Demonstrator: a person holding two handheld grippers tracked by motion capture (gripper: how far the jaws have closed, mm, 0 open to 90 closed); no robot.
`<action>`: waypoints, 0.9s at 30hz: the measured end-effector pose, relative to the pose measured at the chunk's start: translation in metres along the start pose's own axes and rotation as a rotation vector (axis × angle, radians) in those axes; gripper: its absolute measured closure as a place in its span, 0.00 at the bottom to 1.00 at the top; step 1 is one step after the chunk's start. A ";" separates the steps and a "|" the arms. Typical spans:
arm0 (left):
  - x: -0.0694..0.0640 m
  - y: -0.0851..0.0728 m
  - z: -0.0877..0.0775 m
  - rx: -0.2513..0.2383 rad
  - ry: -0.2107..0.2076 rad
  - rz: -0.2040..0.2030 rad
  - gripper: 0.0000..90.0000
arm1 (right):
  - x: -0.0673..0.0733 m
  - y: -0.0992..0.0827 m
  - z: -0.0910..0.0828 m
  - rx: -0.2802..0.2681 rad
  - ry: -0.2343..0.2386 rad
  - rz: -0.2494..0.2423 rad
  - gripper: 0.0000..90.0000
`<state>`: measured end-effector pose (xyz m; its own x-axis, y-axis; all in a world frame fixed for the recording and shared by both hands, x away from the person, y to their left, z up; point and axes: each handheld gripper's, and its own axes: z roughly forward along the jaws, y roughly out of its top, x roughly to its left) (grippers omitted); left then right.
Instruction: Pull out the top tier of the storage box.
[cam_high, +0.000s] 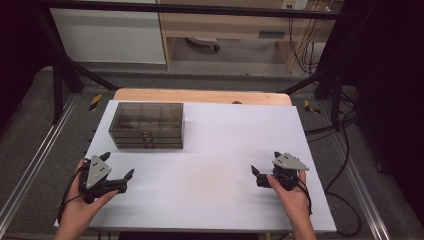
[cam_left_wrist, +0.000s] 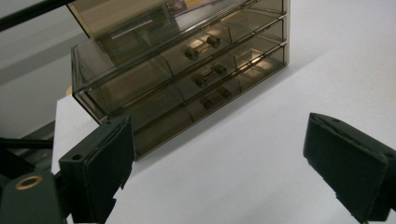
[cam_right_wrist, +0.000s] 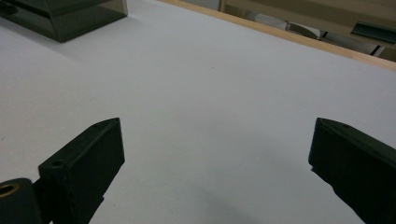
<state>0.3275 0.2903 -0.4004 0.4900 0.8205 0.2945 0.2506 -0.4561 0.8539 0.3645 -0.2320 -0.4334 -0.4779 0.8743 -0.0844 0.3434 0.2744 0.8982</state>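
A smoky see-through drawer box (cam_high: 147, 125) stands at the back left of the white table (cam_high: 225, 150). In the left gripper view the drawer box (cam_left_wrist: 187, 70) shows three stacked drawers with small handles, all pushed in. My left gripper (cam_high: 119, 165) rests near the front left edge, in front of the box and apart from it. Its jaws stand wide open with nothing between them, as the left gripper (cam_left_wrist: 219, 158) shows in its own view. My right gripper (cam_high: 265, 163) sits at the front right over bare table, and the right gripper (cam_right_wrist: 215, 158) is open and empty. A corner of the box (cam_right_wrist: 70, 14) lies far off.
A wooden strip (cam_high: 200, 95) runs along the table's back edge. Black frame posts (cam_high: 60, 75) stand at both sides, and cables (cam_high: 345, 150) trail on the floor at the right. A pale cabinet (cam_high: 110, 35) and shelving stand beyond the table.
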 end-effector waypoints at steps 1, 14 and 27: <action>-0.001 0.002 0.000 0.003 0.001 0.012 0.10 | 0.000 0.001 -0.003 -0.009 -0.009 0.013 0.05; -0.018 0.032 0.023 0.083 -0.076 0.176 0.11 | 0.000 0.010 -0.006 0.011 -0.022 0.118 0.06; -0.017 0.053 0.041 0.083 -0.077 0.282 0.09 | 0.014 0.000 -0.021 0.024 -0.009 0.073 0.05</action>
<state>0.3664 0.2378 -0.3779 0.6108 0.6307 0.4787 0.1613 -0.6910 0.7046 0.3411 -0.2284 -0.4256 -0.4435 0.8960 -0.0231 0.3965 0.2192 0.8915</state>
